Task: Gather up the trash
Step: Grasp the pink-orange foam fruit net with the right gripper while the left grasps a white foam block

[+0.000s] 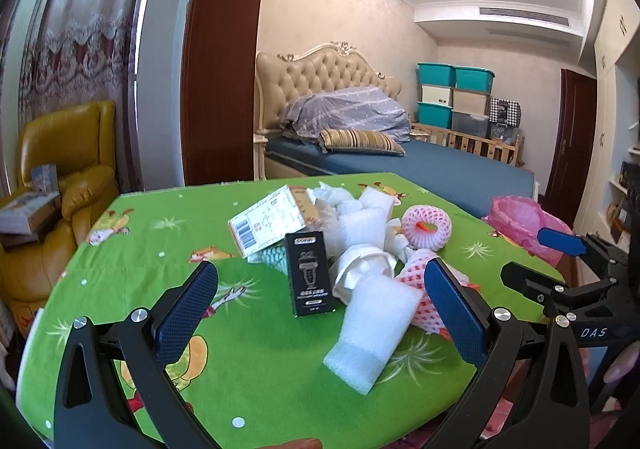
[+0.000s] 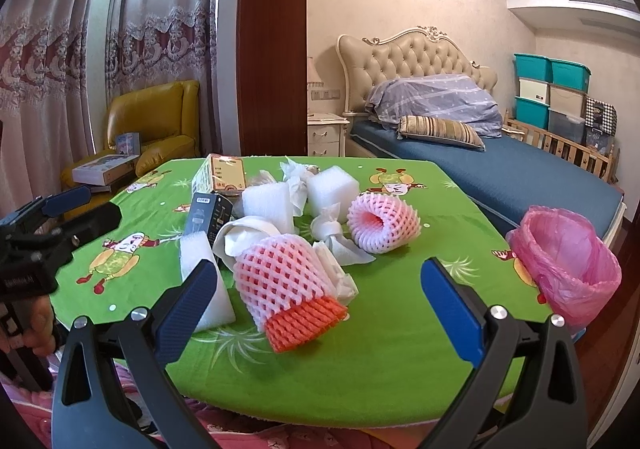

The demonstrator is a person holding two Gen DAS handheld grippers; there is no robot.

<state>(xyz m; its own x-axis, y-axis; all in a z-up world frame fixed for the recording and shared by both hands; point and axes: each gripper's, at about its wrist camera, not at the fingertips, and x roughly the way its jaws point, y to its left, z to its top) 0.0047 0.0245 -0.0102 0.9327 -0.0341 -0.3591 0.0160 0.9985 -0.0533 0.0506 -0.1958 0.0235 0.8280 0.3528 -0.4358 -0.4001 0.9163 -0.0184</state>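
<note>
A pile of trash lies on the green tablecloth [image 1: 240, 353]: a black box [image 1: 309, 274], a beige carton [image 1: 269, 218], white foam pieces [image 1: 370, 333], crumpled paper [image 1: 362, 265] and pink foam fruit nets [image 1: 426, 227]. My left gripper [image 1: 320, 301] is open and empty, its jaws wide either side of the black box and foam. In the right wrist view, my right gripper [image 2: 320, 301] is open and empty, just before a pink-and-orange fruit net [image 2: 286, 285]; a second net [image 2: 382, 223] lies behind. A bin lined with a pink bag [image 2: 568, 269] stands at the table's right edge.
A blue bed [image 2: 500, 173] with wooden rail stands behind the table on the right. A yellow armchair [image 1: 60, 169] with boxes is at the left, by the curtains. The other gripper shows at each view's side [image 1: 560, 245].
</note>
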